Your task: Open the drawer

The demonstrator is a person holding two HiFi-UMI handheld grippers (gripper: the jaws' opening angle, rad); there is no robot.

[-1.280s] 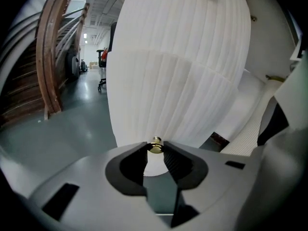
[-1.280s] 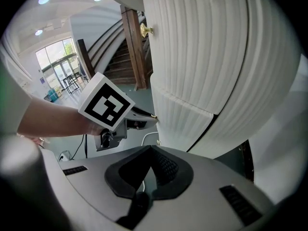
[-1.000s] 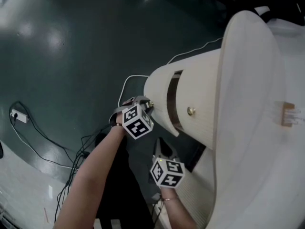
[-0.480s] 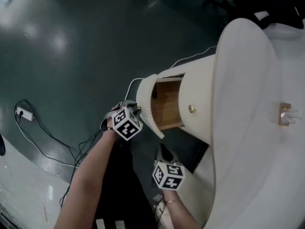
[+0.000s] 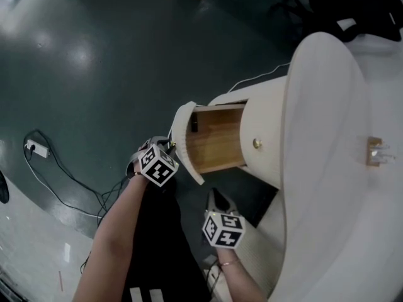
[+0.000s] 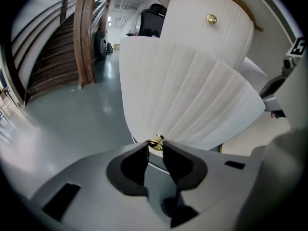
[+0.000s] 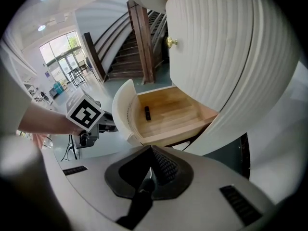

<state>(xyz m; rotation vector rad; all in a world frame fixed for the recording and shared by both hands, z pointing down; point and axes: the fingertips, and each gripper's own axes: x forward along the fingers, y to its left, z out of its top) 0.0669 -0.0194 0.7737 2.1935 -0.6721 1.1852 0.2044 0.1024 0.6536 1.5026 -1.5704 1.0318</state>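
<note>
My left tongs (image 6: 155,147) are closing on the gold knob (image 6: 156,141) of the drawer (image 5: 211,140) — it sticks out level from the white cabinet (image 5: 267,115), front toward those tongs. My right tongs (image 7: 150,153) are pressed together — empty.

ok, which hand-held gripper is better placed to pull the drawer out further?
Left. The left hand-held gripper has its jaws closing on the brass knob of the drawer front. The right hand-held gripper is shut, empty, and well clear of that knob.
</note>
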